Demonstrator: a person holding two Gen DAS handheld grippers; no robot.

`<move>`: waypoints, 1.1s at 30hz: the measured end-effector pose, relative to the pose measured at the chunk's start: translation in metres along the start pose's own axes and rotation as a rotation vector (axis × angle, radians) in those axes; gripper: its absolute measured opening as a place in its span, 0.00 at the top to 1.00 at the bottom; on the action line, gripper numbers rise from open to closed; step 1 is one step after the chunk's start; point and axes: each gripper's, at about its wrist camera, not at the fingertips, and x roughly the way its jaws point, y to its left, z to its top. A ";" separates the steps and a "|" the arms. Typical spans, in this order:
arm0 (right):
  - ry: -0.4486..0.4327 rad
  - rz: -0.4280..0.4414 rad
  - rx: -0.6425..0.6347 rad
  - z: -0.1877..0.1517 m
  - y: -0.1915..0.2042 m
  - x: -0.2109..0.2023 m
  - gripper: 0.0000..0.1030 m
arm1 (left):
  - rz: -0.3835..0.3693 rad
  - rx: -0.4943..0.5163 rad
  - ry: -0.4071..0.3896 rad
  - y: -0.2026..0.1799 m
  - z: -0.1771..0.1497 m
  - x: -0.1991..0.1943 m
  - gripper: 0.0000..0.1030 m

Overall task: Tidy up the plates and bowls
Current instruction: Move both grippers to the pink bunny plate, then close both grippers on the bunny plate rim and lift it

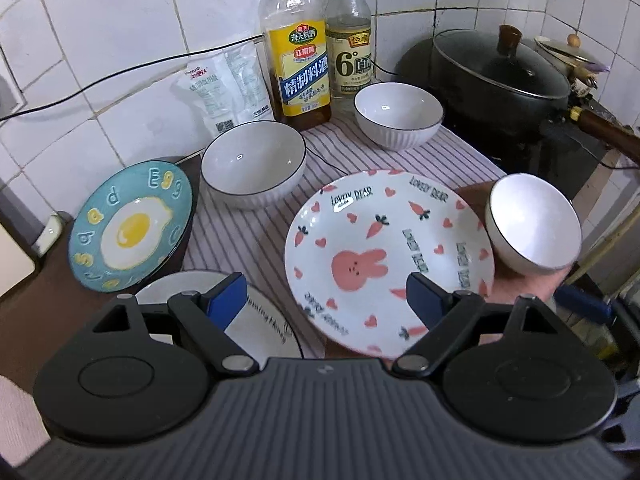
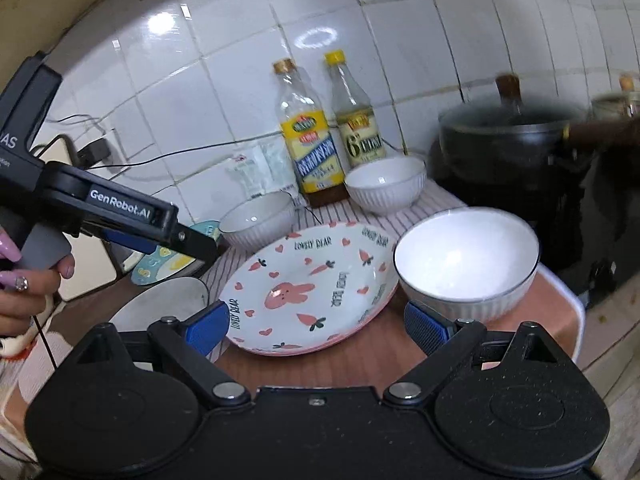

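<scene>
Hovering left gripper [image 1: 326,300], right gripper [image 2: 316,326] | jaws wide | bunny plate [image 2: 308,284] between bowls

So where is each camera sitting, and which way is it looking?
Left wrist: on the left gripper, looking forward and down over the counter at the bunny plate and egg plate; its own open blue fingers show.
Right wrist: on the right gripper, looking across the counter toward the tiled wall; its open blue fingers show, plus the left gripper held in a hand.
Shared: the bunny plate, the near bowl, both bottles and the black wok.
</scene>
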 end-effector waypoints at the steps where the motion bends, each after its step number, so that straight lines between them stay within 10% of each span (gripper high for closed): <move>1: 0.004 0.001 0.030 -0.001 -0.002 0.006 0.07 | -0.005 -0.001 -0.005 0.002 0.002 0.005 0.16; 15: 0.055 -0.046 0.198 -0.010 -0.012 0.056 0.15 | -0.018 -0.020 0.030 0.035 0.013 0.079 0.35; 26: 0.097 -0.075 0.302 -0.012 -0.020 0.078 0.57 | -0.070 -0.019 0.092 0.046 0.011 0.113 0.81; 33: 0.120 -0.059 0.337 -0.015 -0.029 0.081 0.74 | -0.083 -0.023 0.088 0.044 0.004 0.116 0.81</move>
